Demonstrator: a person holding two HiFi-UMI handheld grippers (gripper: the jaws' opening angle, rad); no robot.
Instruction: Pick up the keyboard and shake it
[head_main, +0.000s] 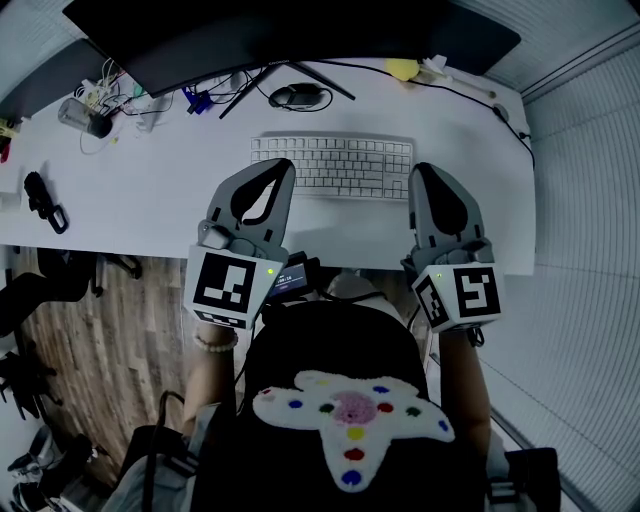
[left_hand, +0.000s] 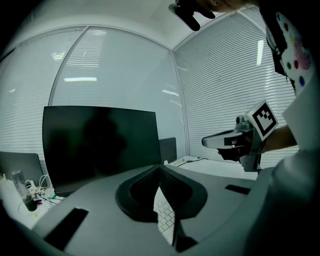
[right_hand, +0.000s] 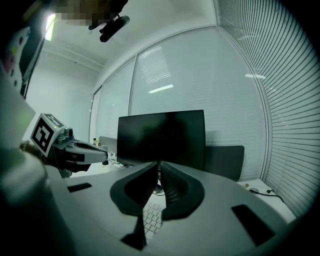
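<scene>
Keyboard (head_main: 332, 165) flat on the white desk (head_main: 140, 205), framed by two closed tongs.

Long axis running left to right, straight across in front of both grippers. Left gripper (head_main: 284, 166) over its left part, right gripper (head_main: 424, 172) just beside its right end, about equally near. Probably raised above it, though height is hard to judge from overhead. Both pairs of jaws meeting at the tips, holding nothing. Fits equally a keyboard awaiting lifting or one set down again.

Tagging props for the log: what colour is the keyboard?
The keyboard is white, keys included; the head view shows it best.
</scene>
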